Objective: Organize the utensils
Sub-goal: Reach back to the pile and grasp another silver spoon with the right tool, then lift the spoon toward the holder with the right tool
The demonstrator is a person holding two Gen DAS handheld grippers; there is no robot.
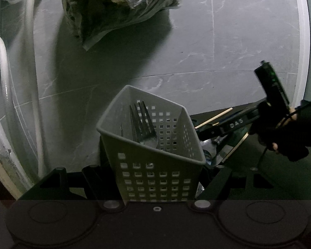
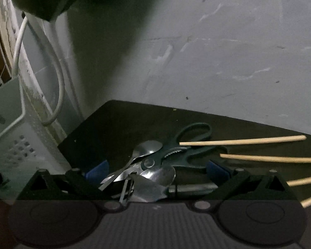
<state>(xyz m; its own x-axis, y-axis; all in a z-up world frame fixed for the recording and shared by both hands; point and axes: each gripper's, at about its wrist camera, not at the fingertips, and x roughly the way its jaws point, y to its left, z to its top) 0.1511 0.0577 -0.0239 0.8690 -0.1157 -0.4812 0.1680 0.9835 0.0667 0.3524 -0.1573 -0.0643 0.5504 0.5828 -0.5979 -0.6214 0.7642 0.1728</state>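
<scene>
Perforated grey basket sits clamped in the closed jaws of the left gripper and holds only one fork. Right gripper, jaws wide and empty, hovers over spoons, scissors and chopsticks on the dark desk; most sorting remains.

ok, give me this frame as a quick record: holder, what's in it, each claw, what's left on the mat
holder: pale perforated caddy, gripped by the left claw
in holder: a fork, tines up; a second metal piece beside it, too dim to name
right claw: open, over the pile, gripping nothing
pile: scissors, spoons, a steel-handled tool
loose: wooden chopsticks on the dark mat
floor: grey tiles, crumpled plastic bag
</scene>
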